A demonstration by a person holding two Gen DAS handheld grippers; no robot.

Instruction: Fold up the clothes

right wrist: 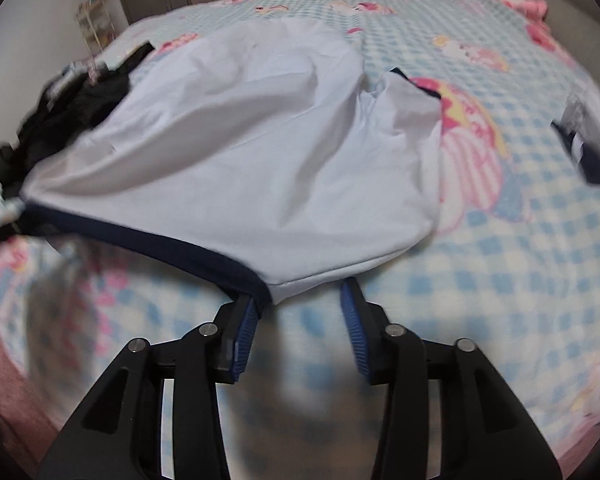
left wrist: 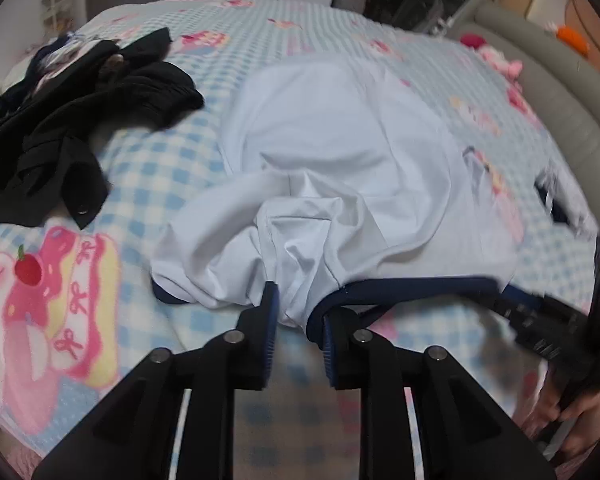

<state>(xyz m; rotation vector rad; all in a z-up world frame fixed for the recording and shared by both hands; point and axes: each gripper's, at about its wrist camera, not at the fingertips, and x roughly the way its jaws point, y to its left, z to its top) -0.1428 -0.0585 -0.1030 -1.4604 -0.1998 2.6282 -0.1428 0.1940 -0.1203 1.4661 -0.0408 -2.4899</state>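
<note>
A pale blue shirt (left wrist: 340, 152) with dark navy trim (left wrist: 412, 286) lies rumpled on the checked bed cover; it also shows in the right wrist view (right wrist: 240, 152). My left gripper (left wrist: 298, 312) is open, its jaws on either side of a bunched fold at the shirt's near edge by the navy hem. My right gripper (right wrist: 304, 304) is open, with the shirt's near corner and navy trim (right wrist: 148, 236) lying between its blue pads (right wrist: 350, 320). The cloth touches the left pad; nothing is clamped.
A pile of black clothes (left wrist: 72, 120) lies at the left of the bed, also in the right wrist view (right wrist: 60, 120). A dark navy item (right wrist: 588, 156) lies at the right. The bed cover (right wrist: 500, 240) is blue-checked with pink prints. A grey bed frame (left wrist: 560, 92) runs along the right.
</note>
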